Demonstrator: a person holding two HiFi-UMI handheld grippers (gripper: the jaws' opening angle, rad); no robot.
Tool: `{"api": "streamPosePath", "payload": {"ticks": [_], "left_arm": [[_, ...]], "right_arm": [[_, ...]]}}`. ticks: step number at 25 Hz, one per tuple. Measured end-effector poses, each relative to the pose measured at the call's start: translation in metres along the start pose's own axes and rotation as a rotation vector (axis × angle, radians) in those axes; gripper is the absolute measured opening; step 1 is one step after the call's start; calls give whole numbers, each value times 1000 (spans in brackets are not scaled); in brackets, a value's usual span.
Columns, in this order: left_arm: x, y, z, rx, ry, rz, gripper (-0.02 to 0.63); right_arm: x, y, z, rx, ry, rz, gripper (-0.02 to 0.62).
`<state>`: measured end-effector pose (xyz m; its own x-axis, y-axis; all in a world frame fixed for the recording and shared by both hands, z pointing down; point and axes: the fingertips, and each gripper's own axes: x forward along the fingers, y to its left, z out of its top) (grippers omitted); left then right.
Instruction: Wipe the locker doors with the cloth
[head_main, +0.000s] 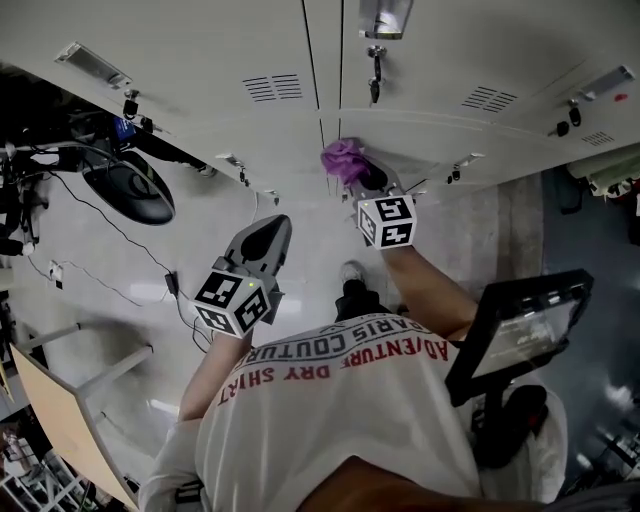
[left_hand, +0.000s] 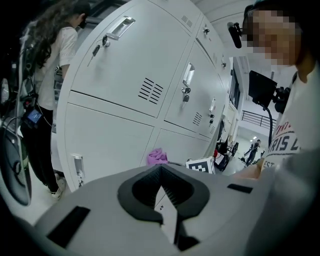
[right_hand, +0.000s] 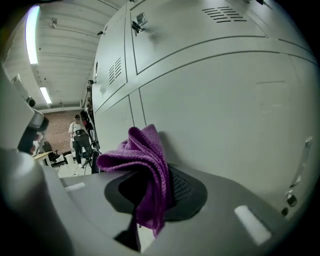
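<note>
The locker doors (right_hand: 225, 100) look to me like painted sheet metal, smooth with a soft sheen. The cloth (right_hand: 150, 155) is purple fabric with a coarse, nubbly weave. I see matt grey plastic on the left gripper (left_hand: 161, 172), its inner pads black and finely ribbed. The floor (head_main: 110, 250) looks polished, faintly glossy.

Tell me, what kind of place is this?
Likely a locker area in a lab or workshop: a wall of grey metal lockers with vent slots and keys in their locks, and loose cables across the pale floor.
</note>
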<state>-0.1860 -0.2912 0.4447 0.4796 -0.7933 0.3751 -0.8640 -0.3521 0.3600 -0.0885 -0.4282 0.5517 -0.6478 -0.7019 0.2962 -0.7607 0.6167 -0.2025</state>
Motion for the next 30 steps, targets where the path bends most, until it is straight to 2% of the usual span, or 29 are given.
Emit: {"api": "streamPosePath", "payload": {"ticks": [5,18,25,30], "left_arm": [[-1,7,-5,-14,7,14,2],[16,-6,-8,1,24,-22,2],[38,-27,-10,15,38,-79,2],[54,-44,-13,26,56,-127,2]], "right_arm": [[14,-3,4,7,-2,-22,71],[10,-18,5,7,-25,-44,71],[-17,-62,4,20,-34,-134,71],[-47,-109,0,41,-33,-233,71]]}}
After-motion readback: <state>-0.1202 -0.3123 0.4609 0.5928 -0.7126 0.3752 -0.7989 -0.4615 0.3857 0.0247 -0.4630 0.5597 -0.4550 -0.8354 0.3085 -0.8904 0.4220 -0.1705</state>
